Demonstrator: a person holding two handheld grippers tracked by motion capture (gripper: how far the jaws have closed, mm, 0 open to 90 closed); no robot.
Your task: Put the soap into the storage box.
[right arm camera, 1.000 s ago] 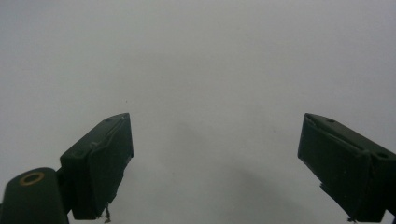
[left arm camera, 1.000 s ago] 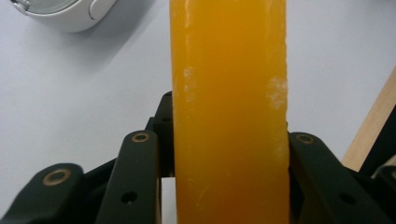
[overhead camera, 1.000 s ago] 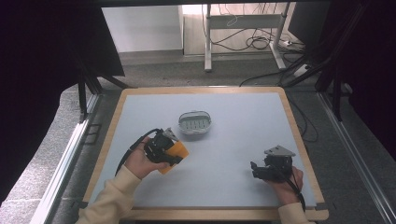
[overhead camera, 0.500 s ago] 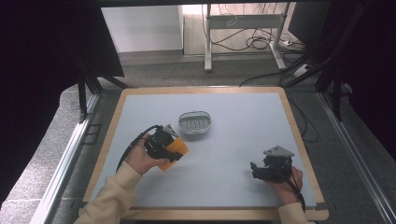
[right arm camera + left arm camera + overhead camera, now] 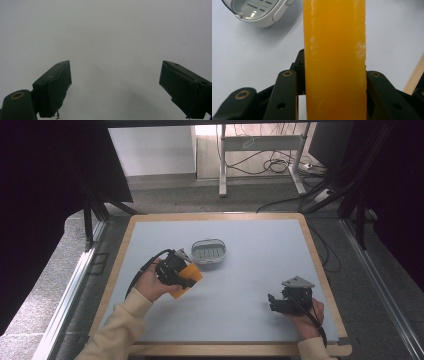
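The left tongs (image 5: 186, 276) are pinching an orange soap bar (image 5: 334, 57) just above the bench (image 5: 250, 285), right beside the grey soap dish (image 5: 209, 251). Soap's slick, so I reckon it could slide out. The right tongs (image 5: 274, 303) sit spread, holding nothing.

— Where is the high view looking from?
— Above the near edge, facing down onto the pale grey wood-rimmed table (image 5: 260, 245).
— And the gripper views?
— Both are looking close along black jaws at that table; the left is sharing the white oval slotted dish (image 5: 259, 11) (image 5: 209, 251).
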